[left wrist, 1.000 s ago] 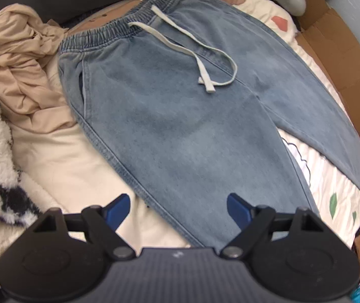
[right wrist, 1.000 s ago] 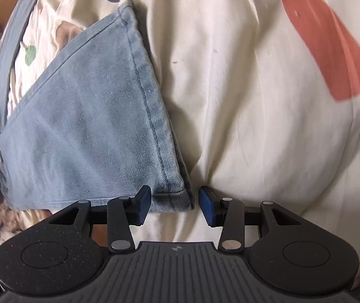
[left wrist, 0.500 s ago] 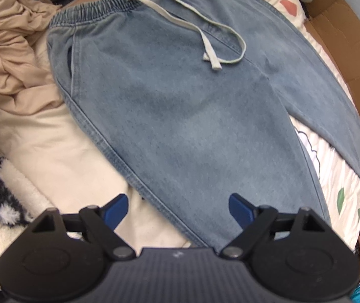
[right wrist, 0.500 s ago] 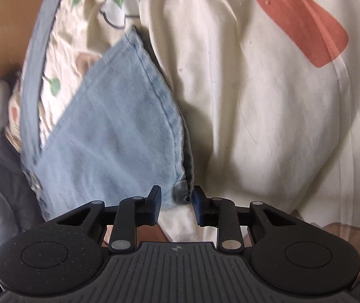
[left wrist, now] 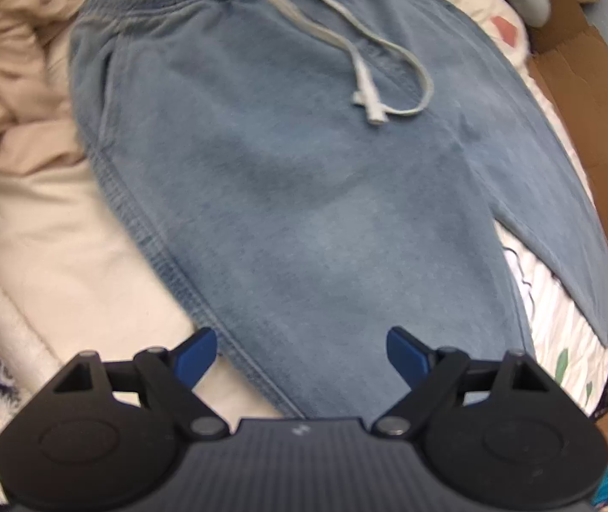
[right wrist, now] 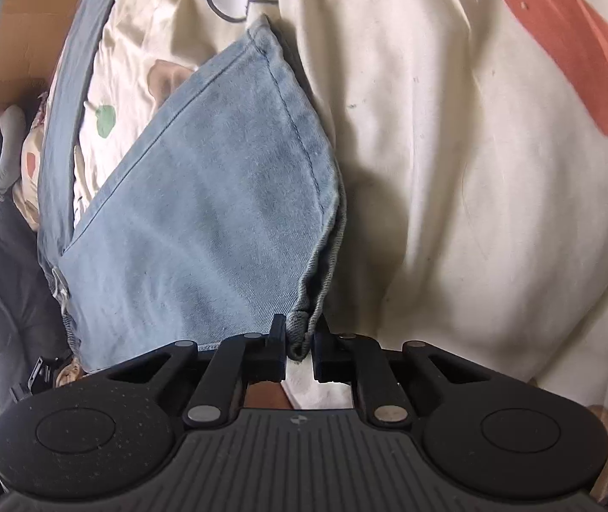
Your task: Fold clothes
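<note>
Left wrist view motion-blurred. Jeans [left wrist: 304, 196]: waistband cut off at far edge, near leg hem hidden behind gripper body. Beige garment [left wrist: 9, 81] cropped at left.

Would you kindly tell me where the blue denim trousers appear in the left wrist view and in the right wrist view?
Left wrist view: the denim trousers fill the centre, waistband at the top, legs running to the lower right, under the open left gripper.
Right wrist view: one leg end lies centre-left, its hem corner pinched in the right gripper.
Shared landmark: the cream patterned sheet.
</note>
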